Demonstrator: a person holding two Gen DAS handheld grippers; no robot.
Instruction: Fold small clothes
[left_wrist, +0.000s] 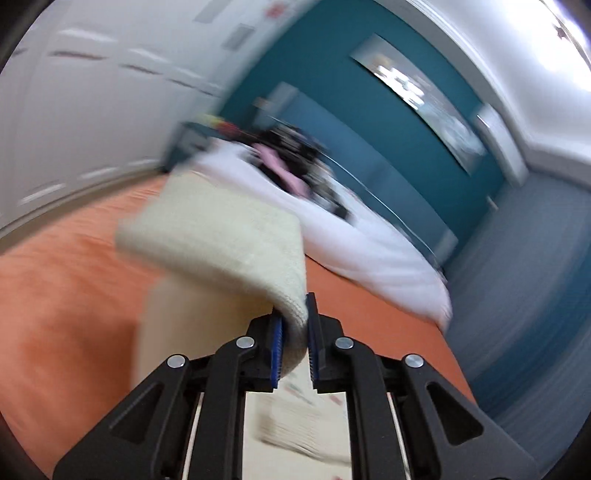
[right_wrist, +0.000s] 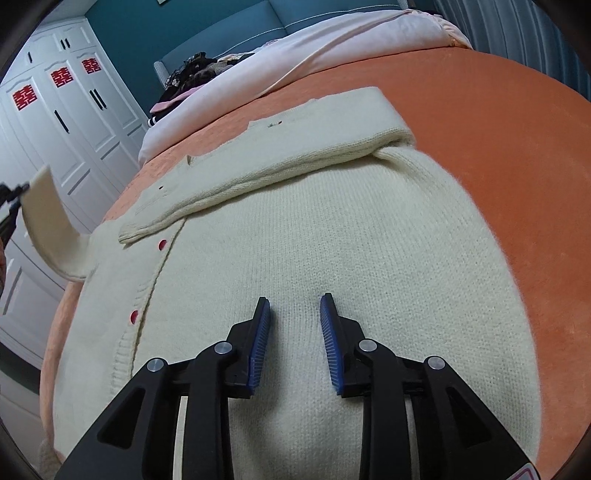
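Left wrist view: the left tool (left_wrist: 295, 332) is clamped on a cream sleeve (left_wrist: 221, 236), lifted off the orange bed (left_wrist: 66, 280). In the right wrist view, the right tool (right_wrist: 294, 325) is held partly open, empty, over the cardigan (right_wrist: 314, 236) spread flat on the bed; the other sleeve (right_wrist: 280, 155) is folded across it.

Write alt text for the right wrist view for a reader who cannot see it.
The right tool hovers open over a cream knit cardigan spread on an orange bedspread, one sleeve folded across its top. At the left edge, the left tool lifts the other sleeve.
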